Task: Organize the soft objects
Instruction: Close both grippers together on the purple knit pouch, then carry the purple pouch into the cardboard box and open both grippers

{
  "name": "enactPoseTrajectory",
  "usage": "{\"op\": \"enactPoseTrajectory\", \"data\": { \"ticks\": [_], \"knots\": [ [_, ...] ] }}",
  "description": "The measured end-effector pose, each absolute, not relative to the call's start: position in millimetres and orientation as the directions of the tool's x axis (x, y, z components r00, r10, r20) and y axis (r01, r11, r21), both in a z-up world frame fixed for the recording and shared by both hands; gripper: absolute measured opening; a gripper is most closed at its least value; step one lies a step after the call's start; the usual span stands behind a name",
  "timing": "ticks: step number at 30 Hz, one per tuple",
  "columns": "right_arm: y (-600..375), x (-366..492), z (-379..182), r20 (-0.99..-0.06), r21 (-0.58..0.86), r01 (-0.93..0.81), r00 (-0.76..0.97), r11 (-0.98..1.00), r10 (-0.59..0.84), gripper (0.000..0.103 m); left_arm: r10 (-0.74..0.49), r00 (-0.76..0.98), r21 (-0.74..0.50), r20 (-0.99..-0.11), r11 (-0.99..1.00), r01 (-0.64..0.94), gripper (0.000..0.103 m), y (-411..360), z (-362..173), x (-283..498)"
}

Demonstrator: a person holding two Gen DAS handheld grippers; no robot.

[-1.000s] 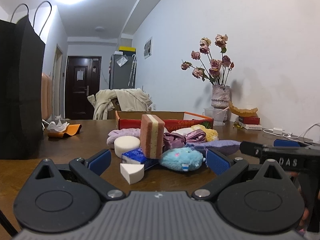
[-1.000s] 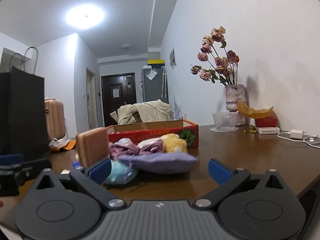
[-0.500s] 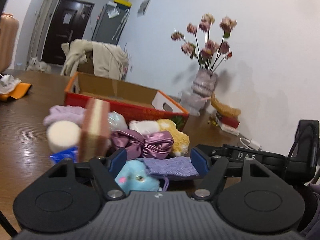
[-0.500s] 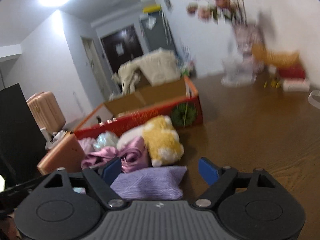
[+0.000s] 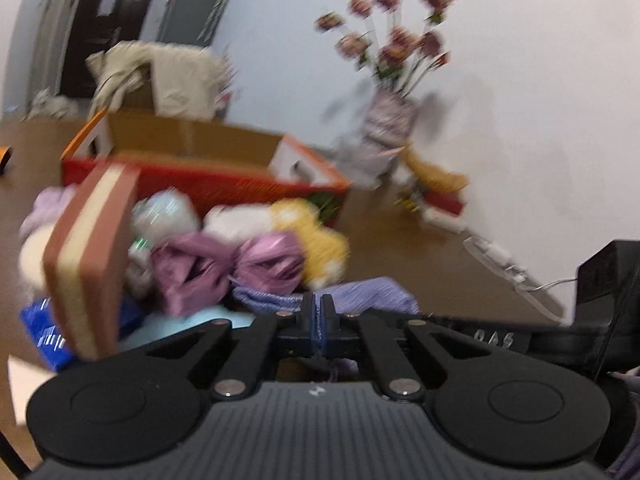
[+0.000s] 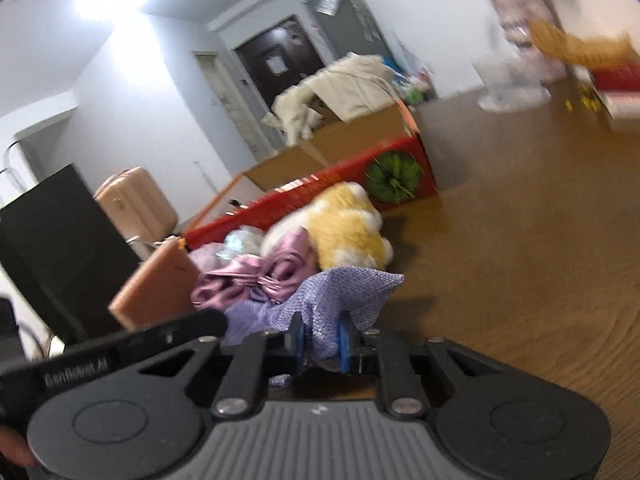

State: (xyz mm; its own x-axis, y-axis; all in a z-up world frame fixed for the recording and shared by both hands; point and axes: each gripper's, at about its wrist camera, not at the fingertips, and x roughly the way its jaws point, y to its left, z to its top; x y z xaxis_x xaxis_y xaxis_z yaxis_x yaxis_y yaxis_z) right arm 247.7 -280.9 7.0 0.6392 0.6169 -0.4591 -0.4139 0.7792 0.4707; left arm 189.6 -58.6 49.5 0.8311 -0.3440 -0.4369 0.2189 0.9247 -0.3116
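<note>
A lavender knit cloth [image 5: 360, 294] lies at the near edge of a pile of soft things on the brown table [image 6: 520, 260]. My left gripper [image 5: 317, 312] is shut on its near edge. My right gripper [image 6: 321, 336] is shut on the same cloth [image 6: 340, 292] and bunches it between the blue pads. Behind it lie a pink satin bow [image 5: 228, 266], a yellow and white plush [image 6: 344, 232] and a pink and cream sponge [image 5: 90, 256] standing on edge. An open red cardboard box [image 5: 192, 160] stands behind the pile.
A vase of dried roses [image 5: 386, 120] stands by the wall at the back right. A white charger and cable [image 5: 504, 264] lie to the right. A black paper bag [image 6: 60, 252] and a pink suitcase [image 6: 136, 204] stand at the left.
Both grippers have dropped toward the pile and closed on the lavender cloth. A second ago both were open and further back.
</note>
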Motion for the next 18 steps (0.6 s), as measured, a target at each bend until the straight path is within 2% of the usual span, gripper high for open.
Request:
{"op": "enactPoseTrajectory", "data": {
  "ticks": [7,10,12,15,18],
  "knots": [
    [-290,267,84,-0.282,0.383,-0.535,0.708,0.753,0.647,0.013,-0.414,0.867,-0.326,-0.275,0.889,0.321,0.002,-50,129,224],
    [-280,323,112,-0.243,0.314,-0.574,0.721,0.756,0.648,0.014,-0.438,0.856,-0.341,-0.275,0.877,0.34,0.002,-38,165,282],
    [-264,378,119,-0.287,0.287,-0.593,0.697,0.753,0.658,0.014,-0.412,0.854,-0.335,-0.318,0.891,0.305,0.002,-31,172,331],
    [-236,465,116,-0.403,0.277,-0.583,0.651,0.764,0.643,0.014,-0.368,0.813,-0.356,-0.452,0.91,0.214,0.002,-19,157,426],
    [-205,539,101,-0.5,0.204,-0.526,0.669,0.826,0.55,0.014,-0.341,0.774,-0.413,-0.533,0.904,0.113,0.002,-5,129,504]
  ]
}}
